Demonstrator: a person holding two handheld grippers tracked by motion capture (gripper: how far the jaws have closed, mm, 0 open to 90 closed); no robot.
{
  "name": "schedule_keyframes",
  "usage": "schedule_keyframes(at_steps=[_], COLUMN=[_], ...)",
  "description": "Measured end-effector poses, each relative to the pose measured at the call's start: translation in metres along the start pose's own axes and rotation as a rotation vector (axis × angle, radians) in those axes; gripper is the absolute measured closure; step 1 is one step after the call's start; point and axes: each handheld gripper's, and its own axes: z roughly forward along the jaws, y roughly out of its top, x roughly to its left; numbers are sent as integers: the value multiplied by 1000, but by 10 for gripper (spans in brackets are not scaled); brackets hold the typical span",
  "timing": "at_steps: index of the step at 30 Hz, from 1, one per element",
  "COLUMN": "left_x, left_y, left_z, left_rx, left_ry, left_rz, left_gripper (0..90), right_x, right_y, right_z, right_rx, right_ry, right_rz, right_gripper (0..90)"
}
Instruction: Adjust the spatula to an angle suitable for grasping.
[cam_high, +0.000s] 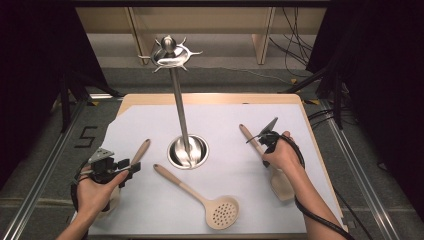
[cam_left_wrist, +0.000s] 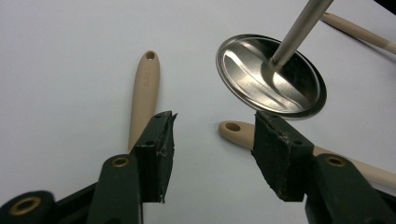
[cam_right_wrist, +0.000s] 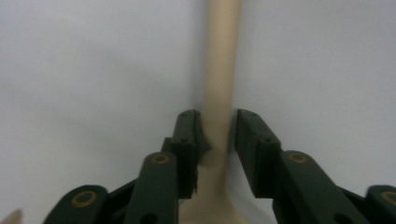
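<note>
Right gripper (cam_right_wrist: 217, 133) clamps the beige spatula (cam_right_wrist: 220, 70) handle, jaws pressed on both sides, near the table's (cam_high: 300, 107) right edge. Left gripper (cam_left_wrist: 212, 144) hangs released near the front-left corner, nothing between its jaws.

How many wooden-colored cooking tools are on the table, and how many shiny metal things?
Beige utensils: 3 — the slotted spoon, the left utensil and the right utensil, whose handle sits between the right gripper's jaws.
Shiny metal stand: 1
Total: 4
</note>
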Motion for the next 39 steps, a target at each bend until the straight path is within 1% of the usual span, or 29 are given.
schedule_keyframes(at_steps=[1,2,5,6,7,9,11,12,14,15,16,17,18,19,21,23,24,25,26,27,28,30,31,32,33,34,35,36,39], left_x=[-1,-1,-2,-2,-2,-3,-2,-2,-3,-4,-4,-5,-5,-5,-6,-6,-6,-7,-7,-7,-8,-8,-8,-8,-8,-9,-9,-9,-9], left_y=[0,0,0,1,1,1,1,1,0,1,1,1,2,2,1,1,1,2,2,2,2,3,3,3,3,3,3,3,5], left_z=[0,1,0,-2,-2,-2,-2,-2,-1,-1,-1,-2,-2,-2,-2,-1,-1,-1,-2,-2,-4,-4,-4,-4,-5,-4,-4,-4,-4], left_rx=[-5,-3,-3,-7,-13,-18,-19,-18,-22,-20,-20,-26,-29,-29,-28,-33,-31,-36,-38,-41,-49,-53,-58,-62,-65,-72,-72,-76,-91], left_ry=[-7,-11,-7,-1,-8,-3,-5,-4,-14,-15,-15,-12,-10,-10,-8,-17,-20,-19,-14,-16,-16,-19,-23,-20,-23,-35,-35,-40,-44], left_rz=[-6,-3,-1,5,2,-7,1,-2,5,9,9,12,12,12,10,16,19,16,19,21,23,24,23,28,32,31,31,27,40], left_gripper=[473,473,474,474,475,476,477,478,479,479,479,479,479,479,479,479,479,479,479,479,479,479,479,479,479,479,479,479,479], right_x=[1,3,4,3,5,5,4,7,7,6,6,6,5,6,7,7,5,11,14,14,17,18,20,22,22,25,25,29,34], right_y=[1,2,4,4,4,4,4,3,1,-2,-2,-6,-7,-10,-14,-16,-18,-20,-24,-24,-29,-31,-34,-40,-40,-47,-47,-53,-62], right_z=[1,1,1,2,2,1,1,1,1,-1,-1,-1,-2,-2,-6,-7,-9,-11,-14,-14,-19,-21,-24,-29,-29,-34,-34,-38,-41], right_rx=[0,7,20,15,16,18,16,9,-1,-10,-10,-40,-41,-70,-96,-106,-125,-137,-172,-172,-214,-230,-259,-351,-351,-410,-410,-453,-512], right_ry=[-2,-9,-13,-12,-17,-15,-19,-28,-32,-11,-11,13,21,27,54,45,50,40,34,34,37,44,40,42,42,56,56,59,68], right_rz=[12,3,16,6,33,28,-9,27,27,57,57,64,56,61,59,41,16,55,55,55,75,72,80,41,41,12,12,12,15], right_gripper=[722,751,785,787,789,790,791,791,792,793,793,793,793,793,793,793,793,793,792,792,792,792,792,792,792,792,792,792,792])
